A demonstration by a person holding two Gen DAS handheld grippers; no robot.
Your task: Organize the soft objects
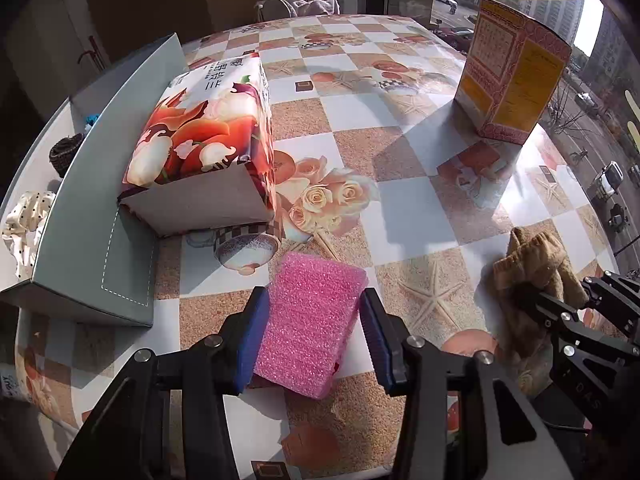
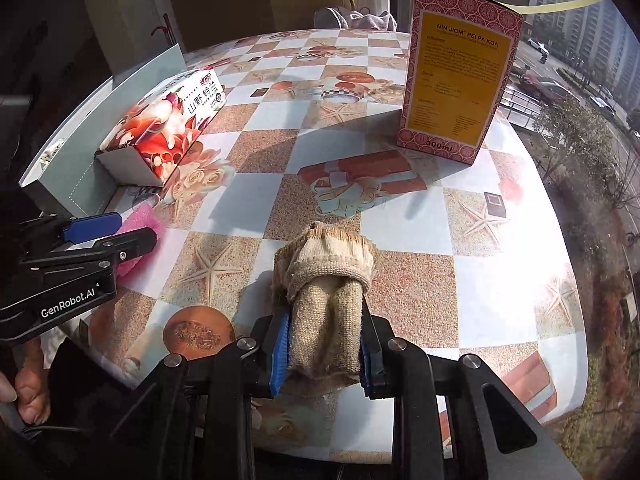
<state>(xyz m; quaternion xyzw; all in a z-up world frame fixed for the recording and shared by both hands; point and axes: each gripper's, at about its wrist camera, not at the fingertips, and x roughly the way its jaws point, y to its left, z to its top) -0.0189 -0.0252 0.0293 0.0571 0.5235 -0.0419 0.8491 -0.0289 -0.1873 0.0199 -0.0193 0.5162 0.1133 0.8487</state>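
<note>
A pink sponge (image 1: pixel 312 320) lies lengthwise between the blue pads of my left gripper (image 1: pixel 314 300), which is shut on its two long sides just above the patterned tablecloth. The same left gripper (image 2: pixel 134 228) and sponge (image 2: pixel 140 216) show at the left of the right wrist view. A rolled pair of beige socks (image 2: pixel 328 264) sits in my right gripper (image 2: pixel 324 320). Its pads are shut on the lower part of the roll, and the folded cuff sticks out ahead. In the left wrist view the socks (image 1: pixel 532 260) and right gripper (image 1: pixel 576 292) appear at the right edge.
A grey-green open box (image 1: pixel 92 220) stands at the left with scrunchies (image 1: pixel 28 216) behind its wall. A floral tissue pack (image 1: pixel 208 132) leans against it. A red and yellow carton (image 1: pixel 512 72) stands at the far right near the table edge. A hand (image 2: pixel 24 396) holds the left gripper.
</note>
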